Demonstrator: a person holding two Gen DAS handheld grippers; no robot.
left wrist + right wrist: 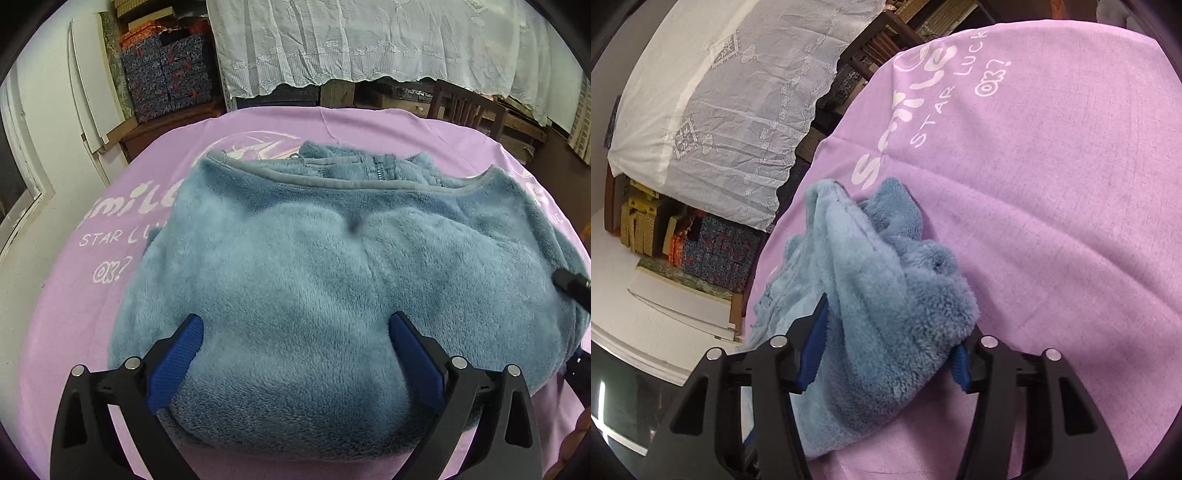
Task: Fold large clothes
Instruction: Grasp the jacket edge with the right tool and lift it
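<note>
Purple sheet (74, 295), one blue fleece (314, 277), two hand-held grippers, left (295, 325) spread, right (886, 332) clamping fleece.

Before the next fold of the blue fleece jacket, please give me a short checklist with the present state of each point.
1. Right gripper has hold of the fleece jacket: ok, a thick bunch of fleece sits between its fingers.
2. Left gripper free to take a new hold: ok, fingers spread wide over the jacket, holding nothing.
3. Jacket body lies flat: not ok, it is puffed up, with the zipper end bunched at the far side.
4. Jacket fully on the purple cloth: cannot tell, its right edge leaves the left wrist view.
5. Cloth to the right bare for laying the fold: ok in the right wrist view.
</note>
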